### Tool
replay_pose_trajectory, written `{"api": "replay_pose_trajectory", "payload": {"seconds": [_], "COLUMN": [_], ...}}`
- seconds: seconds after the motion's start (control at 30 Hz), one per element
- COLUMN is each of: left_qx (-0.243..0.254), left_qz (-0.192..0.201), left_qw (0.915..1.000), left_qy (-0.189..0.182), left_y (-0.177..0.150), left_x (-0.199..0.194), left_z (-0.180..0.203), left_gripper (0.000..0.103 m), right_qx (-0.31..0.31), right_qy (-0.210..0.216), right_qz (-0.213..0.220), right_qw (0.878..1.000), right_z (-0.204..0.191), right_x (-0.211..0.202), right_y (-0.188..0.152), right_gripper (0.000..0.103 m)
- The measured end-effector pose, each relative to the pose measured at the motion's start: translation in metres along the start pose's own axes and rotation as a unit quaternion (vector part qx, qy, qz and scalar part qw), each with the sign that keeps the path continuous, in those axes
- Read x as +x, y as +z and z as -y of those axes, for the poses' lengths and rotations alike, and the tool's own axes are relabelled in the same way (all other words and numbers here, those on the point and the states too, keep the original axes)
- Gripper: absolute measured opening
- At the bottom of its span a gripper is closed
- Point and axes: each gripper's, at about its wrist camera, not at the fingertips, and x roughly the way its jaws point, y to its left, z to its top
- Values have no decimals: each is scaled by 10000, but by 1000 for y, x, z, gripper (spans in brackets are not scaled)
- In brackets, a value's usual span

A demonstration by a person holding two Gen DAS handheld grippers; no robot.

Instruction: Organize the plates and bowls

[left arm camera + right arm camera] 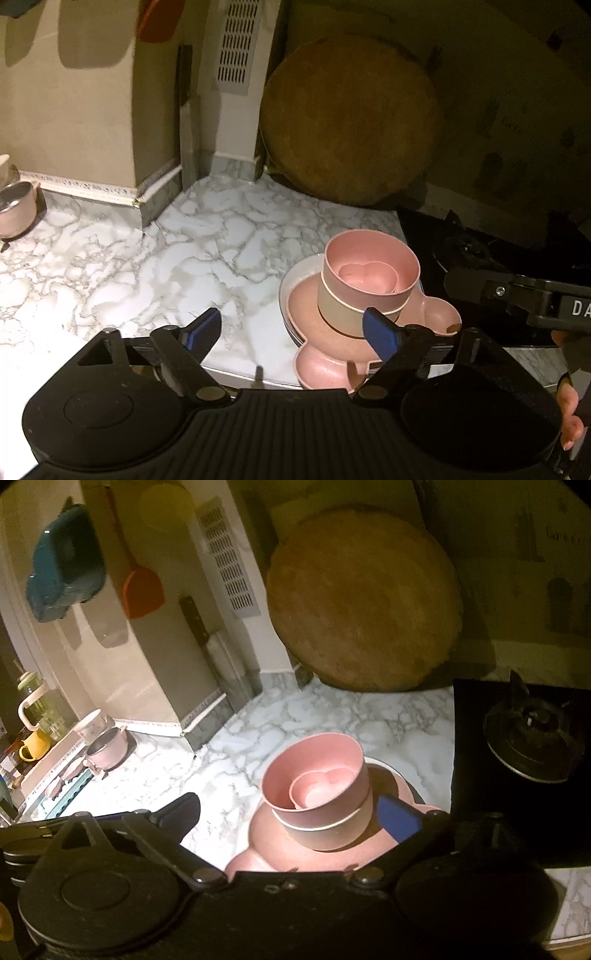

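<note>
A stack of dishes stands on the marble counter [147, 258]. A white plate [295, 277] lies at the bottom, a pink lobed plate [325, 365] on it, then a beige bowl [340, 314], a pink bowl [369, 273] and a small heart-shaped dish [367, 275] inside. The stack also shows in the right wrist view: pink bowl [317, 775], heart dish [321, 788], beige bowl [332, 830], pink plate [266, 834]. My left gripper [295, 332] is open and empty, just left of and in front of the stack. My right gripper [291, 818] is open, with the bowls between its fingers but untouched.
A round wooden board [351, 125] leans on the back wall. A black gas hob [480, 258] lies right of the stack. A pink pot [107, 753], mugs and a rack stand at the far left. Utensils [142, 587] hang on the wall.
</note>
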Motion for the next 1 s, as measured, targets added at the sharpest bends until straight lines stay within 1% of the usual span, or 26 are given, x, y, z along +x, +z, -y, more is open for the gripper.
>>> {"api": "replay_pose_trajectory", "payload": {"seconds": [0.03,0.1,0.17,0.33,0.47,0.6,0.67,0.73,0.83,0.93,1.0], "left_qx": [26,48,73,-43,-94,-185,-239,-251,-197,-201,-203], "left_qz": [85,239,266,225,199,144,113,93,145,203,204], "left_qw": [10000,9997,9996,9997,9996,9995,9994,9994,9993,9992,9991], "left_qy": [5,24,37,50,156,210,226,228,275,290,309], "left_y": [-3,-8,-12,-22,-31,-39,-43,-46,-50,-53,-54], "left_x": [-4,-13,-19,-29,-38,-46,-48,-51,-55,-58,-59], "left_z": [-2,-7,-10,-24,-31,-36,-36,-36,-34,-32,-31], "left_gripper": [103,103,103,103,103,103,103,103,103,103,103], "right_qx": [-35,-88,-135,-309,-615,-751,-706,-616,-468,-389,-310], "right_qy": [-4,24,57,151,86,97,36,-125,-251,-432,-481], "right_qz": [57,191,298,586,784,827,869,910,895,985,1014], "right_qw": [10000,9998,9994,9977,9950,9937,9937,9939,9946,9934,9932], "right_z": [-2,-8,-12,-23,-38,-50,-55,-58,-60,-60,-59], "right_x": [-2,-5,-8,-17,-26,-33,-37,-40,-43,-48,-52], "right_y": [-2,-7,-10,-21,-32,-45,-51,-58,-68,-76,-79], "right_gripper": [103,103,103,103,103,103,103,103,103,103,103]}}
